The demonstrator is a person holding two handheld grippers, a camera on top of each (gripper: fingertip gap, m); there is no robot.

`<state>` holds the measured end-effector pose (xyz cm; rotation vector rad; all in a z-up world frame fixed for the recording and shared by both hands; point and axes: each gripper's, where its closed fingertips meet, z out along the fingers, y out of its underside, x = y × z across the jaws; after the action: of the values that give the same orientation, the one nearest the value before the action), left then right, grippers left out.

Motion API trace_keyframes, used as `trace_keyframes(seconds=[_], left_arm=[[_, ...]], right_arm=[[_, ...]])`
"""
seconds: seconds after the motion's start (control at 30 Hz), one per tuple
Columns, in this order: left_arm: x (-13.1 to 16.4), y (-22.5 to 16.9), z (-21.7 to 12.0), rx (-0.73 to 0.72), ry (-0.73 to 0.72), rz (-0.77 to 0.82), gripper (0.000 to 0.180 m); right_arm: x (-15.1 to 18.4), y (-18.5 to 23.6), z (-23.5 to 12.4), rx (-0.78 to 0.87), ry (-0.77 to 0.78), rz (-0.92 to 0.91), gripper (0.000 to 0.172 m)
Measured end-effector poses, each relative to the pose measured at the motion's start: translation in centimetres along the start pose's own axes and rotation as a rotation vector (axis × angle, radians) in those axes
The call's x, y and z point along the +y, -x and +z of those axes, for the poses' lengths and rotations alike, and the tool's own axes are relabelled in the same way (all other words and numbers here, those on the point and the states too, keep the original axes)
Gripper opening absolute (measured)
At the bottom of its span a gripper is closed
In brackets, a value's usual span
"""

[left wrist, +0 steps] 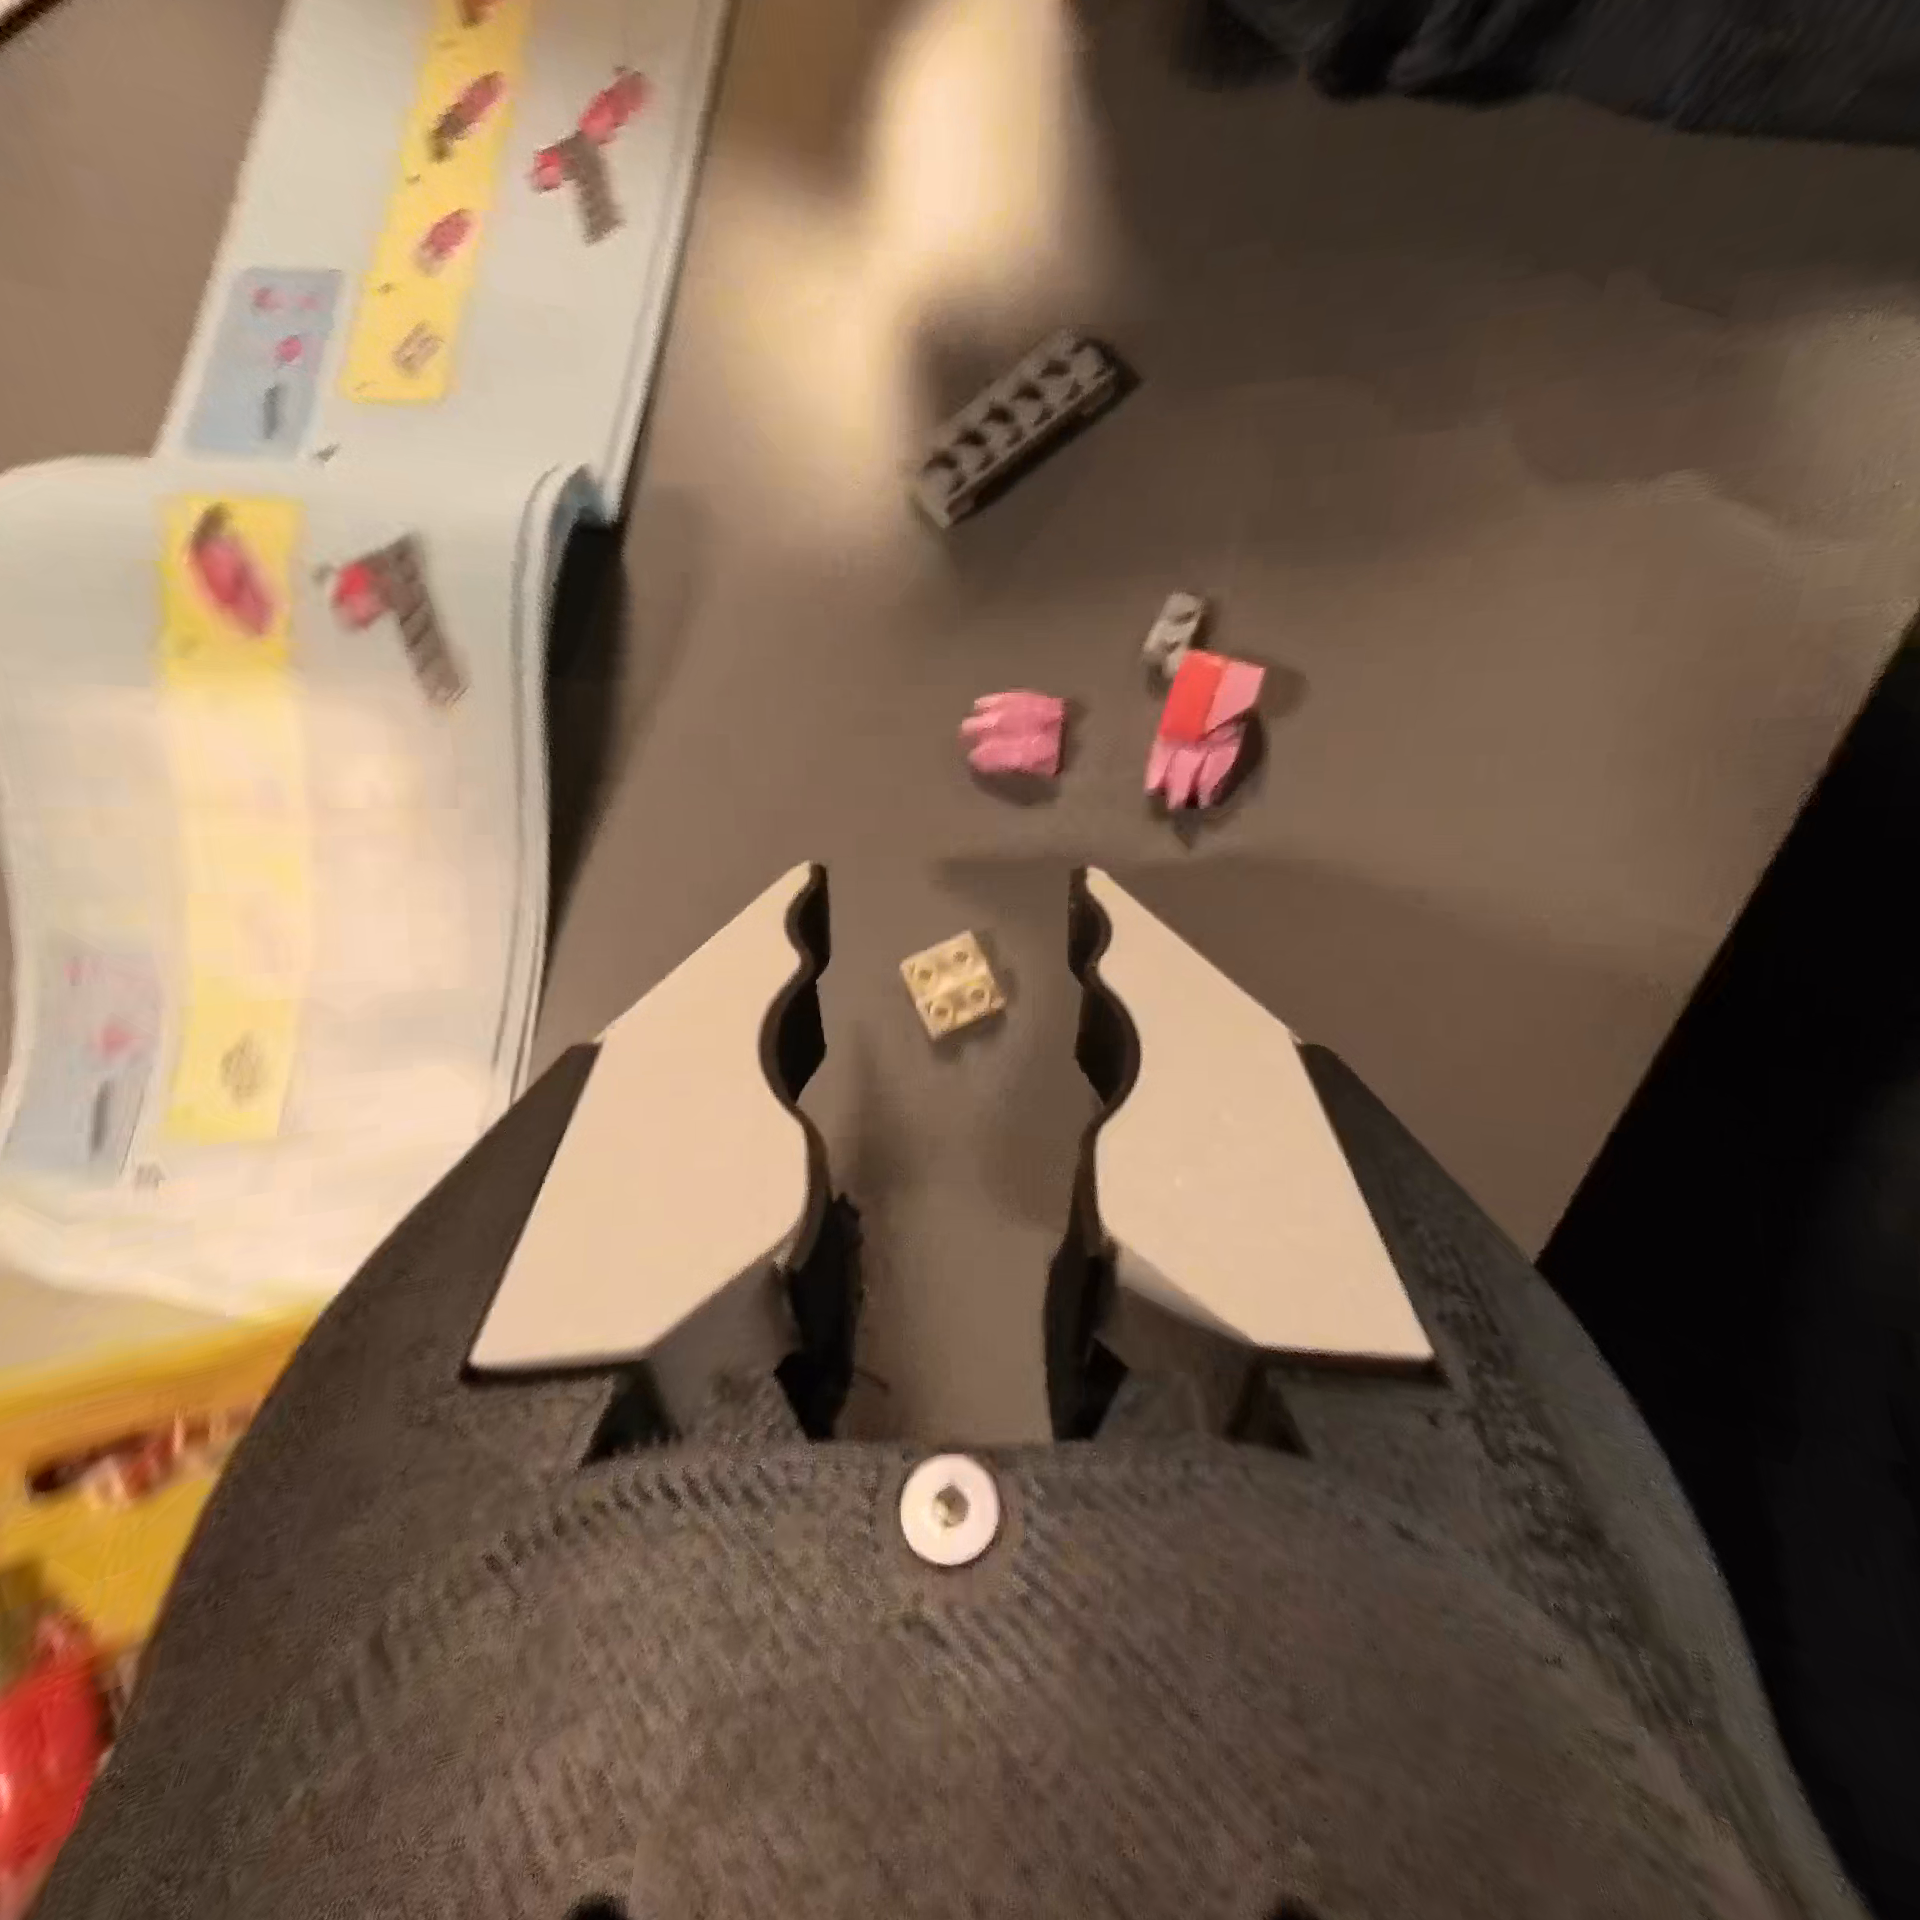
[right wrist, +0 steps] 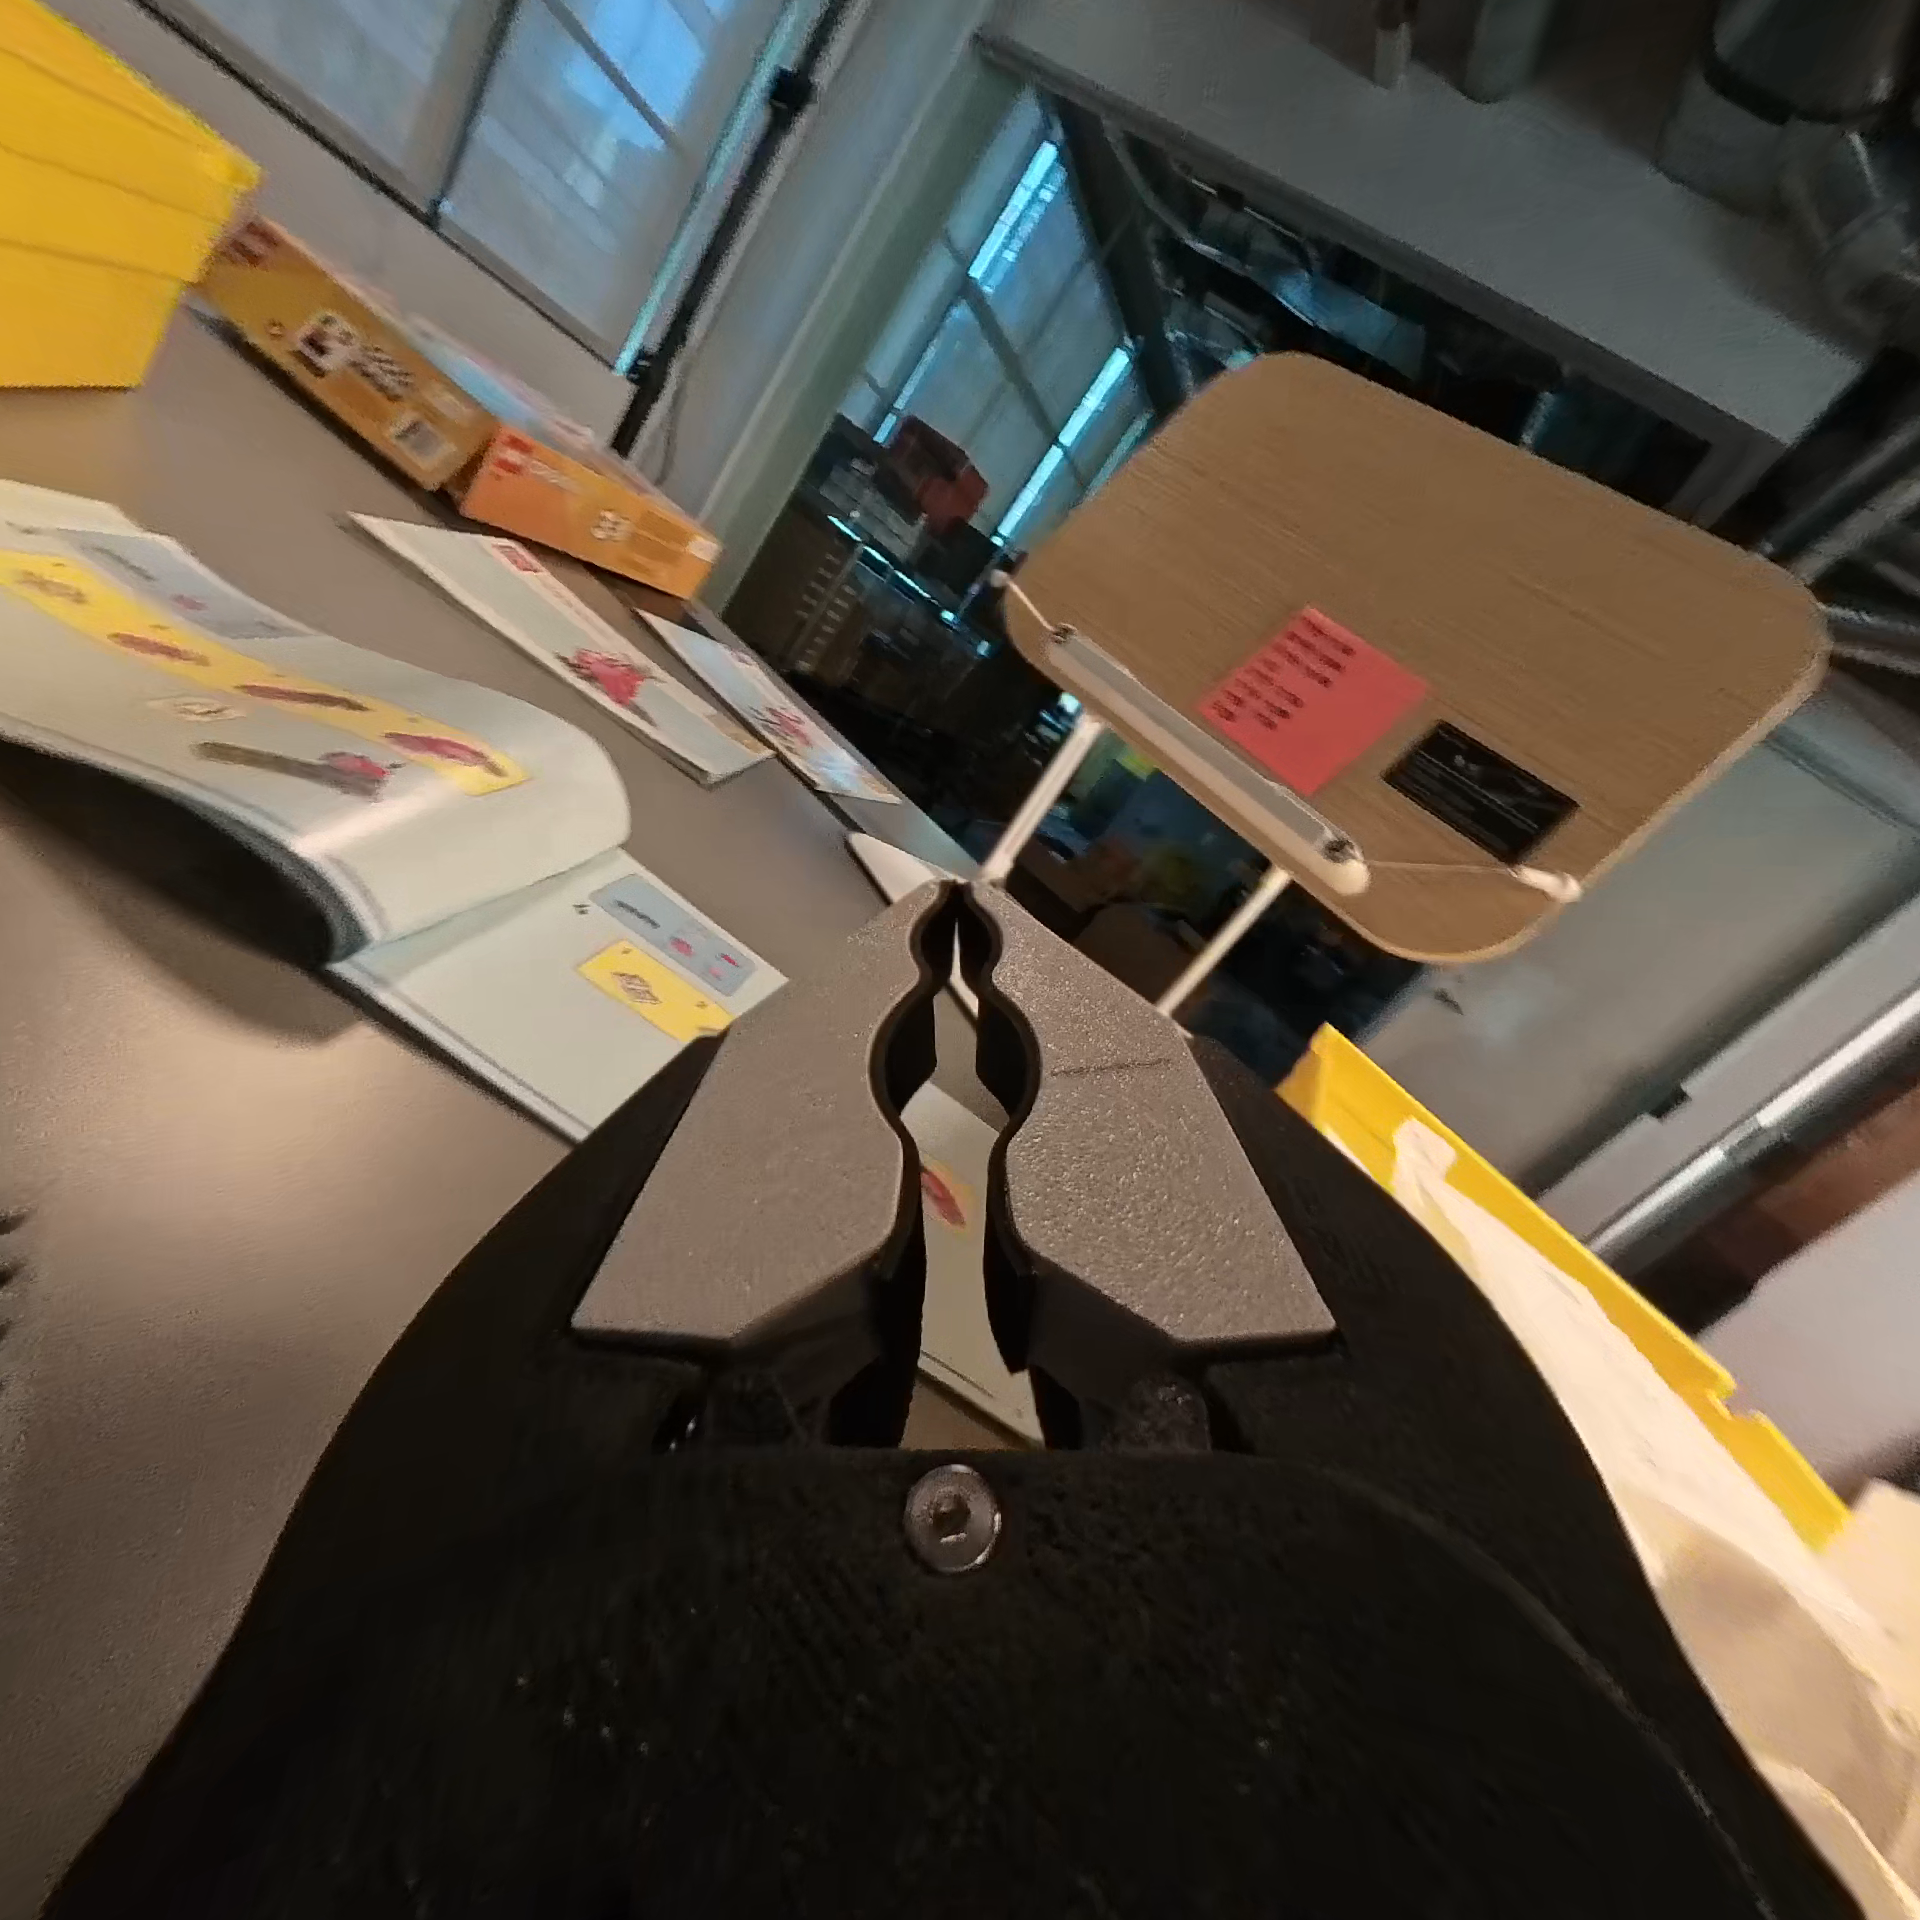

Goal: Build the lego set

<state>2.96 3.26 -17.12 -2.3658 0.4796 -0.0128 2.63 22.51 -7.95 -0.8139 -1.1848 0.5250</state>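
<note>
Left tongs (left wrist: 951,883) stand open above the grey surface (left wrist: 1455,520), gripping nothing. A tan plate (left wrist: 954,987) lies flat on the surface between the two fingers, clear of both. Beyond the tips lie a pink piece (left wrist: 1013,736), a pink-and-red piece (left wrist: 1205,727) with a small grey bit (left wrist: 1176,623) touching its far end, and farther off a dark grey brick (left wrist: 1023,426). An open booklet (left wrist: 312,582) lies to the left, a yellow bin (left wrist: 125,1455) at the lower left.

Right tongs (right wrist: 961,888) are closed, tips meeting on nothing, held above the surface (right wrist: 208,1195). Near them lie the booklet (right wrist: 416,831), two more booklets (right wrist: 582,644), orange boxes (right wrist: 468,436) and yellow bins (right wrist: 1558,1247). A wooden board (right wrist: 1455,582) on white legs stands ahead.
</note>
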Motion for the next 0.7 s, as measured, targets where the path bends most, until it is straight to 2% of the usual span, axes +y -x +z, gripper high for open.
trace_keyframes(seconds=[0.1,0.27,0.53,0.7], left_arm=[[1.1,-0.4,-0.8,-0.048,-0.067,-0.082,0.044],[2.0,-1.0,-0.2,0.032,-0.099,-0.162,0.042],[2.5,0.4,-0.3,-0.077,-0.121,-0.257,0.033],[2.9,0.5,-0.6,-0.088,-0.125,-0.289,0.031]], right_arm=[[-0.8,2.1,0.0,-0.093,-0.041,-0.057,0.0],[-1.4,4.4,-0.1,-0.206,-0.087,-0.117,0.0],[-2.6,5.2,-0.9,-0.242,-0.151,-0.114,0.0],[-3.3,6.2,-1.5,-0.294,-0.187,-0.124,0.0]])
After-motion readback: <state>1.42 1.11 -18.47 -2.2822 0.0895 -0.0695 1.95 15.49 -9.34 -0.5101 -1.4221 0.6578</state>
